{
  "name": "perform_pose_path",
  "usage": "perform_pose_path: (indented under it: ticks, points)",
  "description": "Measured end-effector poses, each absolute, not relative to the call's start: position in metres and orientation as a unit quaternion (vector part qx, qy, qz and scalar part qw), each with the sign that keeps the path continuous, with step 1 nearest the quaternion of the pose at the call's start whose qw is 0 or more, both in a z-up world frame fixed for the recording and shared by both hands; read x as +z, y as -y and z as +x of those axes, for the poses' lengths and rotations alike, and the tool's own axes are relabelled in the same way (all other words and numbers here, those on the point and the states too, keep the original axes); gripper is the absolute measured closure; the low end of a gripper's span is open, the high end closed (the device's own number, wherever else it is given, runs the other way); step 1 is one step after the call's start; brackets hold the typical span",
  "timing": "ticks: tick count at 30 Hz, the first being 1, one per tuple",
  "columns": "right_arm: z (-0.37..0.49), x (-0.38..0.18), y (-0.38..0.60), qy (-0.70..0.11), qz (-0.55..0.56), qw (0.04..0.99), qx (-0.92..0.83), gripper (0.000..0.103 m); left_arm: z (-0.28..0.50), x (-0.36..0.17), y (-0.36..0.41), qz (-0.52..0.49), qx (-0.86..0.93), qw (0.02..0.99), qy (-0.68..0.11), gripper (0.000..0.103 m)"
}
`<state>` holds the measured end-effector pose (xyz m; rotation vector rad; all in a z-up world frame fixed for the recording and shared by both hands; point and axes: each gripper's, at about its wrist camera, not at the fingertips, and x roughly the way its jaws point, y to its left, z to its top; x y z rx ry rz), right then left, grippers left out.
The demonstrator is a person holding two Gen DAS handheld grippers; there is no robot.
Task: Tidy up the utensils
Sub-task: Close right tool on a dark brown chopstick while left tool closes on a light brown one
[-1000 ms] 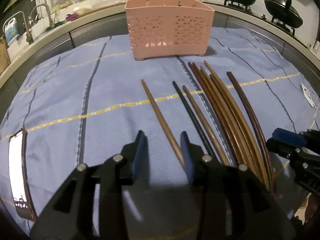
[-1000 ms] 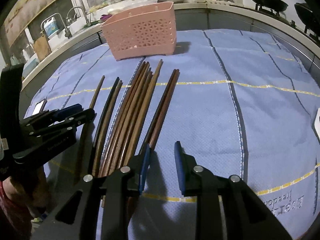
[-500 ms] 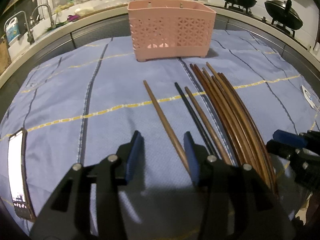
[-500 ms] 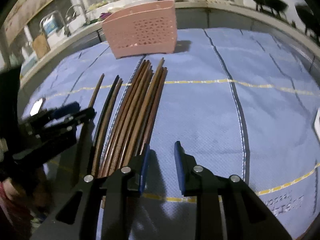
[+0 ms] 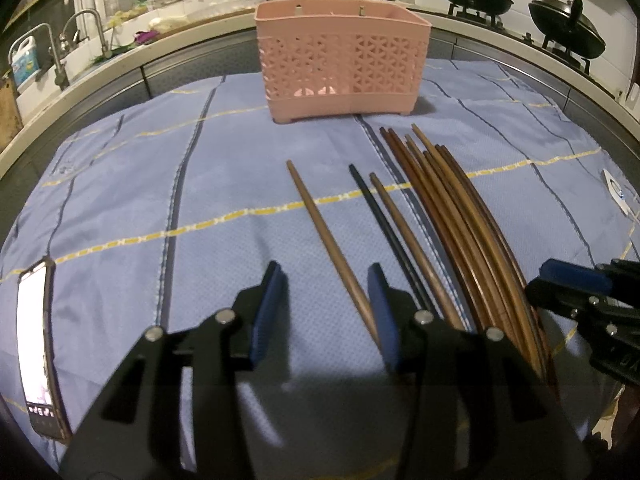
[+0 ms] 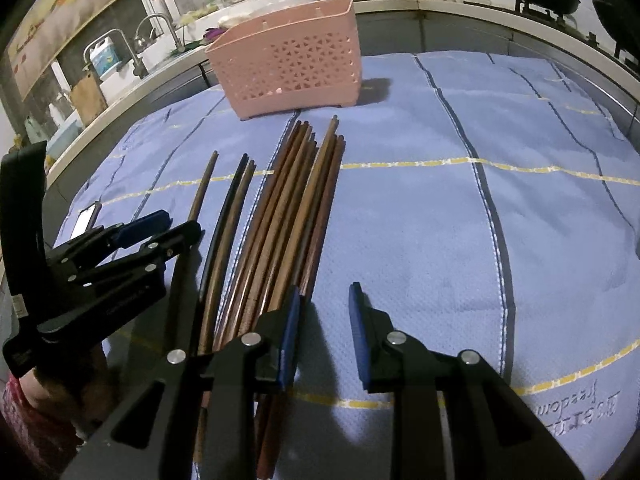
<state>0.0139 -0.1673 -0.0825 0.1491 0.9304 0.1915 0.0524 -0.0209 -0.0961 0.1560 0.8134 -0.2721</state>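
While your left gripper (image 5: 326,312) straddles the lone chopstick (image 5: 330,246) with fingers apart, your right gripper (image 6: 322,332) waits open and empty beside the bundle (image 6: 286,216), pink basket (image 5: 344,60) beyond.

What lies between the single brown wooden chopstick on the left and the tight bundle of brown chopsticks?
Two chopsticks lie there side by side: a black chopstick and a brown chopstick. The left wrist view shows this most clearly.

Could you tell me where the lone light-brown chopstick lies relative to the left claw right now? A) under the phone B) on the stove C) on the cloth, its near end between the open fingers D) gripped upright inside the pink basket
C: the lone chopstick lies flat on the blue cloth, its near end between the left claw's spread fingers, unpinched.
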Motion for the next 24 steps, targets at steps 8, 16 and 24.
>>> perform_pose_path:
  ticks: [8, 16, 24]
  points:
    - [0.015, -0.083, 0.165, -0.446, 0.064, 0.887, 0.095, 0.076, 0.053, -0.096, 0.020, 0.076, -0.133, 0.906, -0.394, 0.059]
    - [0.014, -0.083, 0.165, -0.446, 0.062, 0.888, 0.090, 0.076, 0.051, -0.097, 0.021, 0.076, -0.132, 0.907, -0.393, 0.058]
    - [0.016, -0.083, 0.188, -0.449, 0.094, 0.885, 0.077, 0.084, 0.049, -0.096, 0.023, 0.077, -0.135, 0.907, -0.392, 0.057]
